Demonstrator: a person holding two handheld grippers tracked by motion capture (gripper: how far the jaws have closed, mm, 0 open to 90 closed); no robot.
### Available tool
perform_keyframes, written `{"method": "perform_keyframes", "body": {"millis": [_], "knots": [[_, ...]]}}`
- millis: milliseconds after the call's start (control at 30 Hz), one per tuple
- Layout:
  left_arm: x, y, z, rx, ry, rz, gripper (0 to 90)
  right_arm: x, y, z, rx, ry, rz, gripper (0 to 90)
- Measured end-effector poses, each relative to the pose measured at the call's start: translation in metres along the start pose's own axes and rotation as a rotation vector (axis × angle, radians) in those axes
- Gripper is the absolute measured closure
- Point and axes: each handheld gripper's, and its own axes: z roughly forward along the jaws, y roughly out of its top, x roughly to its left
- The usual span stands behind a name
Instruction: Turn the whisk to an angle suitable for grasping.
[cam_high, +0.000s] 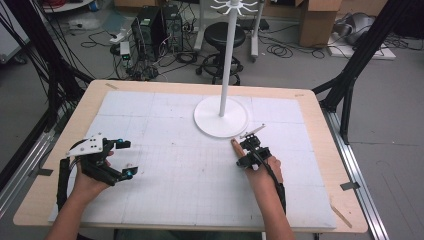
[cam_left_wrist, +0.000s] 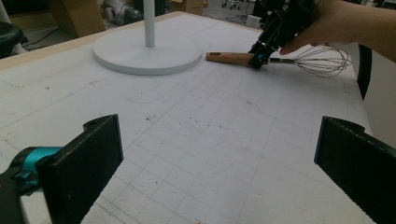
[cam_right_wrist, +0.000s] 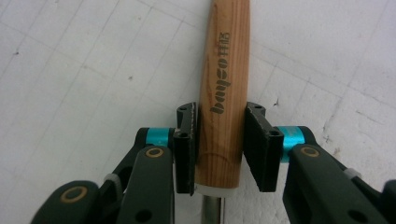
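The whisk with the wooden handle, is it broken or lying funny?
Nothing stands out. The whisk lies flat on the white mat beside the stand's round base, its wires looking unbent. The right gripper is closed on the wooden handle.

Even, diffuse room light leaves the white mat (cam_high: 170, 165) bright, with only soft shadows. In the left gripper view the near black jaws blur while things beyond them stay sharper. The wooden handle (cam_right_wrist: 223, 93) shows crisp grain between the jaws.
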Motion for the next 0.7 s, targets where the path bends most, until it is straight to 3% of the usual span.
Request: {"method": "perform_keyframes", "body": {"millis": [400,700], "knots": [[-0.001,0.0,0.0,-0.003,-0.001,0.002,1.7,-0.001,-0.002,-0.003,0.015,0.014,-0.04,69.7],[-0.001,0.0,0.0,-0.003,0.002,0.001,1.7,-0.005,-0.005,-0.017,-0.045,0.054,-0.06,70.3]]}}
